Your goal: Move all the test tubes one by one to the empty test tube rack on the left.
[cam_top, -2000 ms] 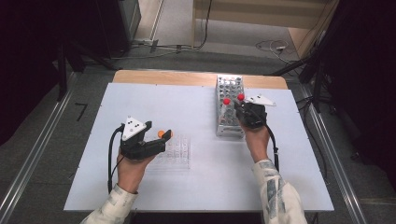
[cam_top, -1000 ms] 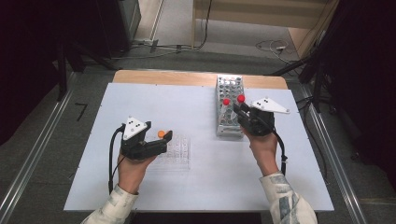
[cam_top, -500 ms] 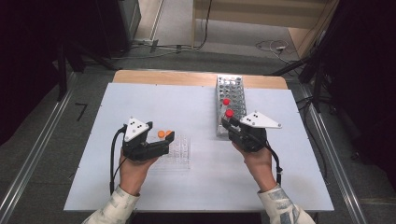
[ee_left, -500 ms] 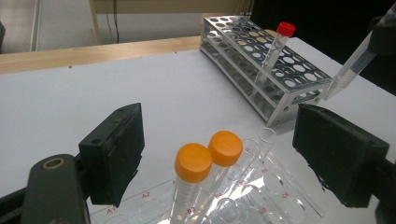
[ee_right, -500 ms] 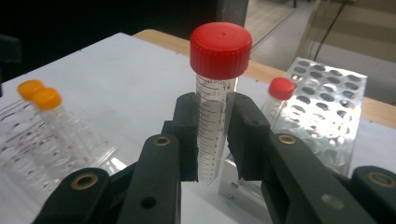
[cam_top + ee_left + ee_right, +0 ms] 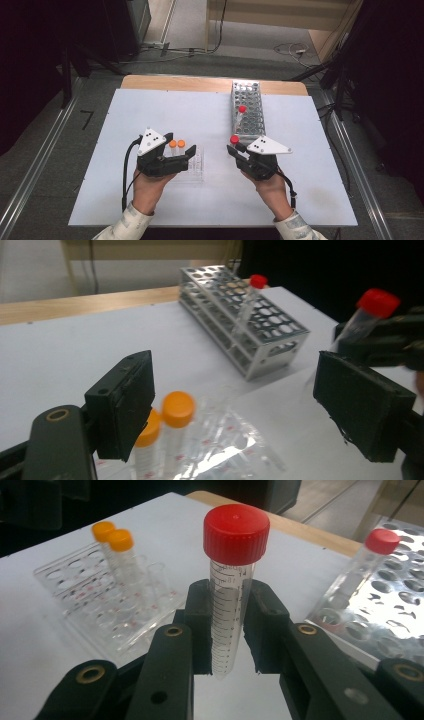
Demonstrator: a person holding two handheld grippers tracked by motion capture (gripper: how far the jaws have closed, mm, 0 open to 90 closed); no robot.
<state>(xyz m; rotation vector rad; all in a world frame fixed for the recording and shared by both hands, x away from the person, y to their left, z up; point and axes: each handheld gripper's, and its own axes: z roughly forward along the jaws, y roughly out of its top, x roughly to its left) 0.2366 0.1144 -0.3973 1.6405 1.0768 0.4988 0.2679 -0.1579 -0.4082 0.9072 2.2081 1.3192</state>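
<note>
High view: a person at a white table (image 6: pixel 150 105) works two hand-held grippers. L gripper (image 6: pixel 184 156) sits at approx 7 o'clock from table centre, jaws spread wide w/ nothing between them, set against the near-left side of a clear plastic tube rack (image 6: pixel 196 167). Two orange-capped tubes (image 6: pixel 177 145) stand in that rack just beyond the jaws, at 12 o'clock from them. R gripper (image 6: pixel 235 149) sits at approx 5 o'clock from centre, jaws clamped on a red-capped centrifuge tube (image 6: pixel 234 140), cap up. A metal tube rack (image 6: pixel 246 97) lies at 1 o'clock from centre w/ a second red-capped tube (image 6: pixel 240 114) leaning in one of its holes.

L gripper view: the black jaws stand far apart, empty. Orange-capped tubes (image 6: pixel 172 432) rise next to the left pad (image 6: pixel 122 402), at 7 o'clock in frame; touching or not, can't tell. Metal tube rack (image 6: pixel 260 347) at 1 o'clock, the leaning tube (image 6: pixel 248 300) in it. At 3 o'clock, the R gripper (image 6: pixel 362 340) carries the red-capped centrifuge tube (image 6: pixel 367 315) tilted.

R gripper view: both pads press the graduated, red-capped centrifuge tube (image 6: pixel 232 587) mid-body, near upright, centre frame, its tip clear of the table. Clear plastic tube rack (image 6: pixel 75 592) w/ orange-capped tubes (image 6: pixel 117 555) at 10 o'clock; metal tube rack (image 6: pixel 395 605) w/ second red-capped tube (image 6: pixel 367 562) at 3 o'clock.
</note>
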